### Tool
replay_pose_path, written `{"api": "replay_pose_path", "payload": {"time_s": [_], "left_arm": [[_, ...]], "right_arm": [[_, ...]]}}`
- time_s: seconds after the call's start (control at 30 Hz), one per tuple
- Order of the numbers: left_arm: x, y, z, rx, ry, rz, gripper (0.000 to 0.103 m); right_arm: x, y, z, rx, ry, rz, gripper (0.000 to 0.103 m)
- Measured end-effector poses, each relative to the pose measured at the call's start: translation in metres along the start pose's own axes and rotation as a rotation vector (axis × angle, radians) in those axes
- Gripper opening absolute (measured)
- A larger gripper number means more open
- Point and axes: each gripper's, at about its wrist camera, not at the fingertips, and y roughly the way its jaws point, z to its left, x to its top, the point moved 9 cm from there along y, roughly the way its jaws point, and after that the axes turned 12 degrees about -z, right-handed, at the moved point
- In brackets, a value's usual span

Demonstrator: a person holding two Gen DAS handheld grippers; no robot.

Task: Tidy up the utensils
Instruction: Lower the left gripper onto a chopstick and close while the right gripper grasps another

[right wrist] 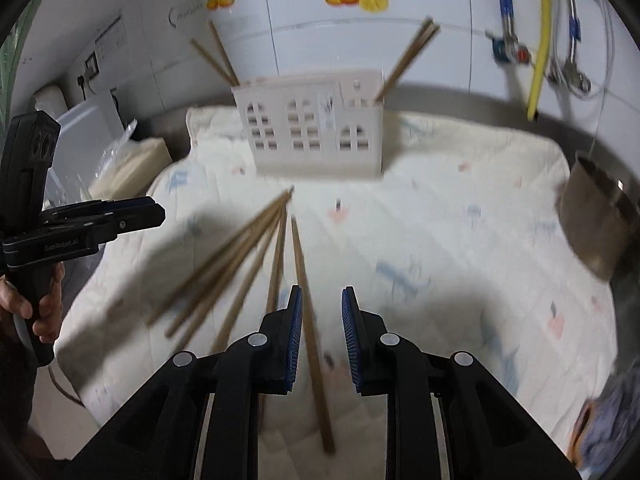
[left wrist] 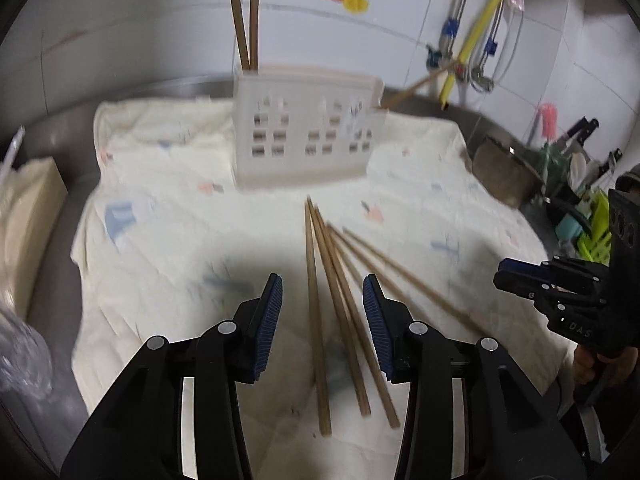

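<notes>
In the left wrist view, the left gripper (left wrist: 322, 300) is seen with its blue pads spread wide and nothing pinched. A fan of loose chopsticks (left wrist: 332, 312) lies on the quilted cloth (left wrist: 160, 220) that covers the counter, toward the cloth's near edge. Their long axes run away from the camera toward the white utensil holder (left wrist: 304, 128), which stands near the cloth's far edge. Three of the sticks pass through the gap between the pads, nearly parallel to the fingers; whether the pads are level with them or above them cannot be told. Two chopsticks already stand in the holder's left compartment and at least one leans out of its right end. The right gripper (left wrist: 516, 276) is seen at the right edge, side-on, and its state cannot be told from here.

In the right wrist view, the right gripper (right wrist: 321, 336) is also spread, with one chopstick (right wrist: 310, 320) running lengthwise through its gap, close beside the left pad. The remaining sticks splay off to the left, toward the left gripper (right wrist: 152, 212), which appears side-on beside the cloth's left edge.

The coming pick is judged to turn on this alignment: the sticks lie along the fingers, not across them, and each gripper has at least one stick within its gap.
</notes>
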Motion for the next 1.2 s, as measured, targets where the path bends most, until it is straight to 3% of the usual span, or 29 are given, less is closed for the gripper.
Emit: {"api": "replay_pose_path", "payload": {"time_s": [0.37, 0.57, 1.2], "left_arm": [[-0.054, 0.005, -0.001, -0.008, 0.007, 0.099, 0.042], [-0.062, 0.014, -0.003, -0.012, 0.014, 0.115, 0.022], [-0.070, 0.026, 0.000, 0.012, 0.037, 0.131, 0.012]], "right_arm": [[-0.048, 0.007, 0.008, -0.007, -0.016, 0.079, 0.020], [-0.051, 0.009, 0.006, -0.020, -0.039, 0.084, 0.019], [-0.063, 0.015, 0.004, -0.002, -0.036, 0.107, 0.011]]}}
